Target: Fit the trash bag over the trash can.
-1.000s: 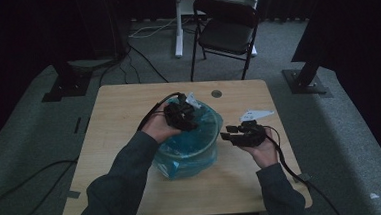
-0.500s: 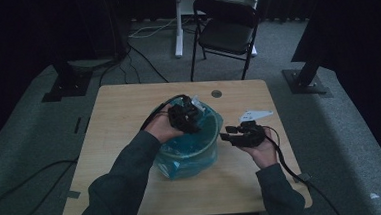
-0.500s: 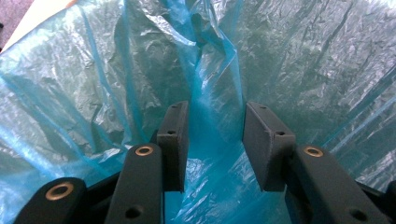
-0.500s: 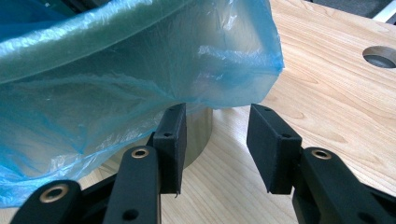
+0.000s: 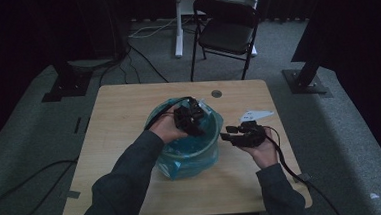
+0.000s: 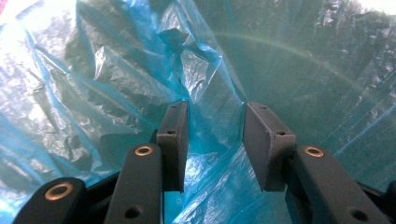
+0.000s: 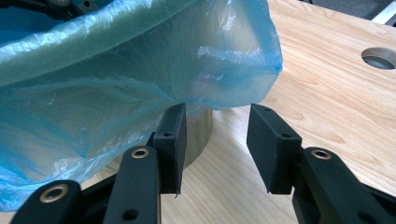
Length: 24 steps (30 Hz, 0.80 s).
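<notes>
L gripper (image 6: 215, 144), jaws parted w/ nothing between, dips inside the blue bag (image 5: 191, 155) lining a small bin at table (image 5: 128, 111) centre. R gripper (image 7: 217, 147), jaws also apart and empty, waits just outside, facing the bag's overhanging edge (image 7: 243, 56). That loose edge lies directly ahead of the R jaws, so R is nearer.

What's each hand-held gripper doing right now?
Left hand-held gripper: open, inside the blue bag, holding nothing.
Right hand-held gripper: open, beside the bag, holding nothing.
</notes>
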{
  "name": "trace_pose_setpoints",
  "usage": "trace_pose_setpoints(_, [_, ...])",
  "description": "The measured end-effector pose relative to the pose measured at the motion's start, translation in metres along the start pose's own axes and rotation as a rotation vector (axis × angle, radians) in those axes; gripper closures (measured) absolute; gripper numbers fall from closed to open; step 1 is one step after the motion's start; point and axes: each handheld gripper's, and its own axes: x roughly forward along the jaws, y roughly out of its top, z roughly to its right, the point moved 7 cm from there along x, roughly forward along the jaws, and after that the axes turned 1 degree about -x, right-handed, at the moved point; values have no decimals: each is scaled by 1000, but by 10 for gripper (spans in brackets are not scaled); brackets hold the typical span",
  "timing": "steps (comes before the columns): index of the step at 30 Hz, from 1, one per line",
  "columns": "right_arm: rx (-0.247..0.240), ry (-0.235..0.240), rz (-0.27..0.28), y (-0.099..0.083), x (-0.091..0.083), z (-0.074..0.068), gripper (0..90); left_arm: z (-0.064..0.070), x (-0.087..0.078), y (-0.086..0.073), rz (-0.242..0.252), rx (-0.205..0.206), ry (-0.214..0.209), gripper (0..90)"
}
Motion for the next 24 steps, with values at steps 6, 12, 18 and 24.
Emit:
trace_pose_setpoints(6, [-3,1,-3,0,1,0,571,7,2,2,-2,28,-22,607])
trace_pose_setpoints(12, [-1,1,-3,0,0,-1,571,12,0,5,24,40,-57,605])
trace_pose_setpoints(18, [-1,0,-2,0,0,0,570,6,1,1,-11,35,-20,605])
trace_pose_setpoints(24, [-4,0,-2,0,0,0,569,-4,2,-4,-42,8,37,606])
